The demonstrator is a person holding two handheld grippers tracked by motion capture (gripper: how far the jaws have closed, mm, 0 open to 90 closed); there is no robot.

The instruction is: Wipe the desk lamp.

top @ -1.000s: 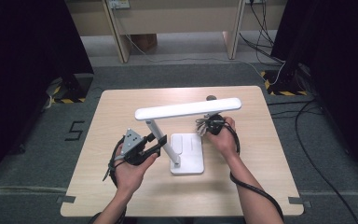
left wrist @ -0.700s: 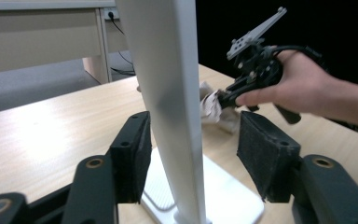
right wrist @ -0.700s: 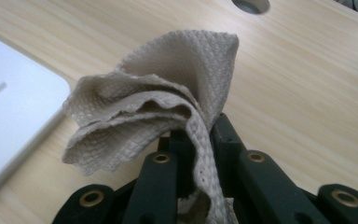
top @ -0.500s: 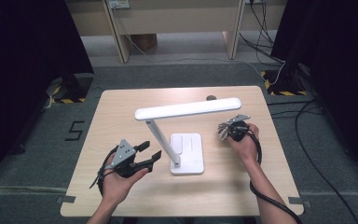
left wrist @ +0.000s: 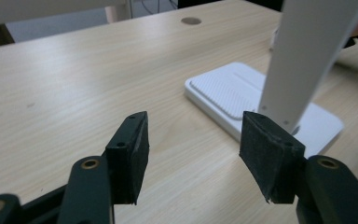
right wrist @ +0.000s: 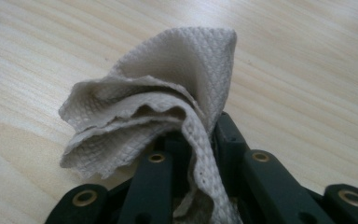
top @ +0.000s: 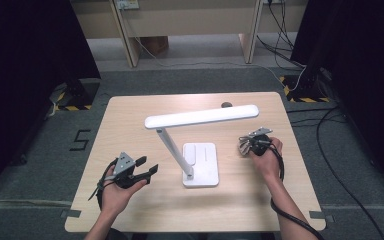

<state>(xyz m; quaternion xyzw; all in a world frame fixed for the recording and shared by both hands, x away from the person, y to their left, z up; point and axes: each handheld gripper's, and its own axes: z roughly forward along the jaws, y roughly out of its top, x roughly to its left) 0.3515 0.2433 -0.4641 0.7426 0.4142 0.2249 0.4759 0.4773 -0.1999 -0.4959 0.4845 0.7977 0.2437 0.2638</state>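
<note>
The right gripper [top: 244, 145], jaws clenched on a wad of paper towel [right wrist: 158, 107], rests right of the desk lamp [top: 200, 165]. The left gripper [top: 147, 167], jaws just opening with nothing between them, sits left of the lamp, its slanted stem [left wrist: 307, 60] nearer

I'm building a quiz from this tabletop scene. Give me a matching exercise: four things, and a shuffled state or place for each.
1. left gripper
2. right gripper
3. desk lamp
4. paper towel

A. crumpled, grey-white
B. jaws apart, nothing between them
C. stands mid-table, white
D. clamped on paper

Pairs: 1-B, 2-D, 3-C, 4-A
</note>
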